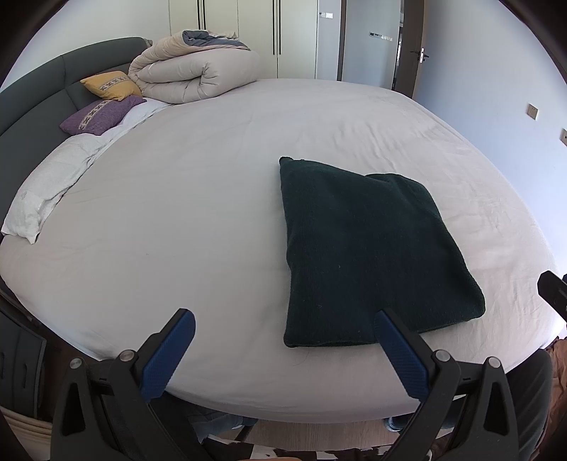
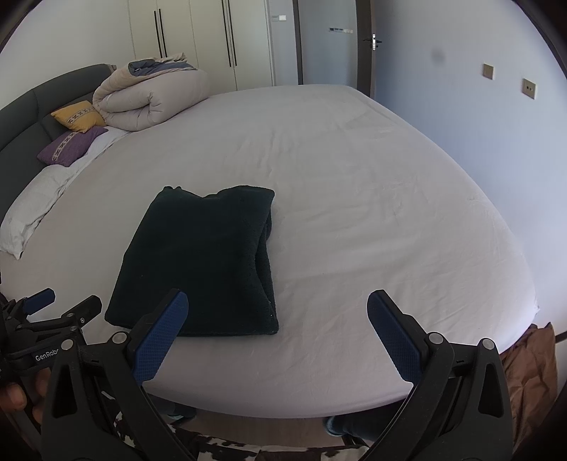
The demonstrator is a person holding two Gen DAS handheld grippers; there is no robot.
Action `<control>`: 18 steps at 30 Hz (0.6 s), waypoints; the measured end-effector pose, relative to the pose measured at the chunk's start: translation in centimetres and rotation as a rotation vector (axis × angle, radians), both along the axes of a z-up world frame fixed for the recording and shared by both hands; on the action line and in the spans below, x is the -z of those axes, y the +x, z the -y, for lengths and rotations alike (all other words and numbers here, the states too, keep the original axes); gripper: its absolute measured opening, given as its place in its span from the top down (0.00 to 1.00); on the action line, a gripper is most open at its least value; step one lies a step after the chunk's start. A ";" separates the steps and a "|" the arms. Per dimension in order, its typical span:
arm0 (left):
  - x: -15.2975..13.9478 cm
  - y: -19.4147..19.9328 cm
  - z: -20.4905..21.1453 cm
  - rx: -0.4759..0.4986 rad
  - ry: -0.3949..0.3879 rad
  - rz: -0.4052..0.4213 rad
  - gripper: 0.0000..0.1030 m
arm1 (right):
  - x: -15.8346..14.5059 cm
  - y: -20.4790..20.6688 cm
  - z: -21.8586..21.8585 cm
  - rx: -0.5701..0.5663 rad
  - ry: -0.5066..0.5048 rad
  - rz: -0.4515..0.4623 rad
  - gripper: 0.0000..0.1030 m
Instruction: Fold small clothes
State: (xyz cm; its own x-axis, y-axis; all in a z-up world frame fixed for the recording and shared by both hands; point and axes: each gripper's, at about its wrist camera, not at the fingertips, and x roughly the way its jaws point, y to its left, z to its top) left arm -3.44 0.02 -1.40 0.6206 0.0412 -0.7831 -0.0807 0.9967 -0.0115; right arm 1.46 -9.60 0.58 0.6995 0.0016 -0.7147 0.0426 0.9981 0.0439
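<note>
Left hand-held gripper [image 1: 283,337] and right hand-held gripper [image 2: 278,319], both spread and empty, bottom of frame; folded dark knit garment [image 1: 368,259] released at centre on bed [image 1: 212,198], apparently finished

A rolled beige duvet [image 1: 193,72] sat at the head of the bed [image 1: 212,177], against the dark headboard [image 1: 39,103]. Beside it lay a yellow cushion [image 1: 110,85], a purple cushion [image 1: 101,115] and a white pillow [image 1: 49,188]. White wardrobes [image 1: 248,32] stood behind.

Headboard [image 1: 32,92] cut off at left, right gripper [image 1: 554,294] mostly out of frame
</note>
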 end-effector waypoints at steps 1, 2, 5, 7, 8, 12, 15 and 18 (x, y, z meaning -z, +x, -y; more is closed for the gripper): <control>0.0 0.0 0.0 0.000 0.001 0.001 0.00 | 0.0 -0.1 0.0 -0.001 0.000 0.002 0.00; 0.0 0.0 0.0 0.000 0.001 0.002 0.00 | 0.0 -0.1 -0.1 -0.001 -0.002 0.002 0.00; 0.0 -0.1 0.1 0.000 0.002 0.002 0.00 | -0.1 -0.2 -0.1 -0.003 -0.003 0.002 0.00; 0.0 -0.1 0.1 0.000 0.001 0.002 0.00 | -0.1 -0.3 0.0 -0.005 -0.005 0.002 0.00; 0.0 -0.1 0.0 0.001 0.002 0.001 0.00 | -0.1 -0.3 0.0 -0.006 -0.006 0.002 0.00; 0.0 -0.1 0.1 0.001 0.002 0.002 0.00 | -0.1 -0.4 0.0 -0.006 -0.006 0.002 0.00; -0.1 -0.2 0.1 0.001 0.000 0.002 0.00 | -0.1 -0.4 0.1 -0.006 -0.008 0.000 0.00; -0.1 -0.2 0.2 -0.001 -0.002 0.001 0.00 | -0.1 -0.5 0.1 -0.006 -0.010 0.000 0.00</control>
